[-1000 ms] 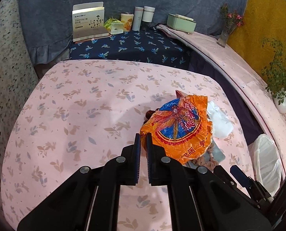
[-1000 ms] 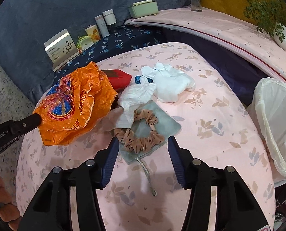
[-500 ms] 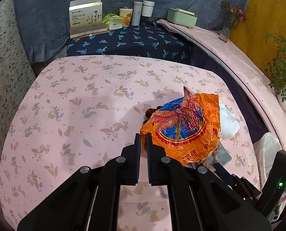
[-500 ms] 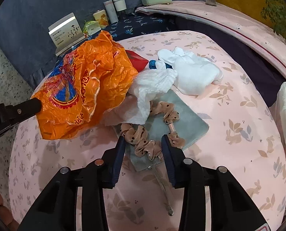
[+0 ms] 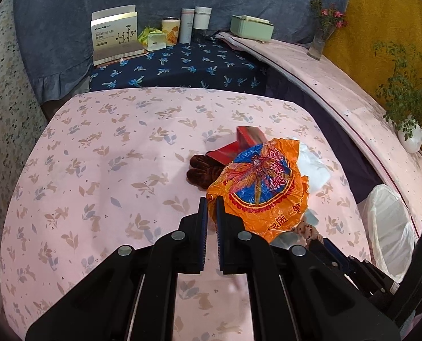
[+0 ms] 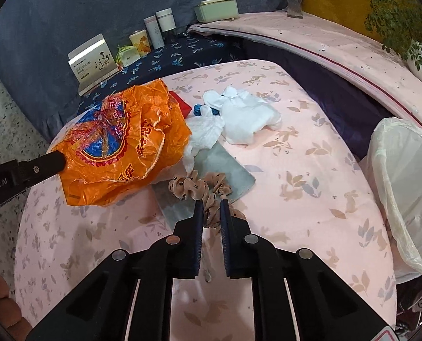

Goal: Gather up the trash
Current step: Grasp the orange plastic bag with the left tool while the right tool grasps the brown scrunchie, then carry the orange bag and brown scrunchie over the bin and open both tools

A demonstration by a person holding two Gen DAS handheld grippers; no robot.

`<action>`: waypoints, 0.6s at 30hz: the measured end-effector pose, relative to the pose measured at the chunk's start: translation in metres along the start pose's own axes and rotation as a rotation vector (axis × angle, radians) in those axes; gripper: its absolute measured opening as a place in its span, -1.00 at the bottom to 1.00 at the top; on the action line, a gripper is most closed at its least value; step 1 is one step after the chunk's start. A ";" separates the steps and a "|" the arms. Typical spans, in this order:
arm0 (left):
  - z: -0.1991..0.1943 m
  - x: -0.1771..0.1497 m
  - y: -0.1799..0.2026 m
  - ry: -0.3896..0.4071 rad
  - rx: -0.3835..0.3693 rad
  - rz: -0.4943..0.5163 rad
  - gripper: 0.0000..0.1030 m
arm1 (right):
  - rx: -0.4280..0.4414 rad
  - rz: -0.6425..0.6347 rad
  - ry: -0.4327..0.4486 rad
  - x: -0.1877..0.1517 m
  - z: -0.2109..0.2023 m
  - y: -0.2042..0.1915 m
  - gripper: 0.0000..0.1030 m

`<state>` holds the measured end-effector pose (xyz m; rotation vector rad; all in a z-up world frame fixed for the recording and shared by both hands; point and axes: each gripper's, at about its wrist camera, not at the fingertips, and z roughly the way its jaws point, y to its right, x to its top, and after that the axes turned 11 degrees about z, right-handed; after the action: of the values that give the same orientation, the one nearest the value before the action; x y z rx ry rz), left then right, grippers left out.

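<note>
A crumpled orange plastic bag with a blue and red dragonfly print hangs above the pink tablecloth. My left gripper is shut on the bag's left edge, and the bag also fills the left of the right wrist view. A tan dotted scrunchie lies on a grey-green cloth. My right gripper is closing its jaws, and their pads pinch the scrunchie's near loop. Crumpled white tissue and a white cloth lie behind it.
A bin with a white liner stands off the table's right edge. A red packet and a dark brown fuzzy item lie by the bag. A box, cups and a green case stand at the back.
My right gripper has moved forward and its jaws have closed from wide apart onto the scrunchie. The orange bag has shifted right with my left gripper, uncovering the red packet and the brown item.
</note>
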<state>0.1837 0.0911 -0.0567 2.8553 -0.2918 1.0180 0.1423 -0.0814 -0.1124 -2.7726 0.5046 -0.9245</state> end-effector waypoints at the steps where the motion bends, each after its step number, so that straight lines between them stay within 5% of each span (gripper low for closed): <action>1: -0.003 0.000 0.003 0.004 -0.002 0.005 -0.89 | 0.000 0.006 0.011 0.001 -0.006 0.004 -0.78; 18: -0.039 0.005 0.098 0.065 -0.062 0.143 -0.90 | 0.005 0.130 0.161 0.016 -0.090 0.074 -0.80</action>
<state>0.1426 0.0007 -0.0205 2.7729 -0.5190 1.1025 0.0804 -0.1613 -0.0520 -2.6371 0.6962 -1.1209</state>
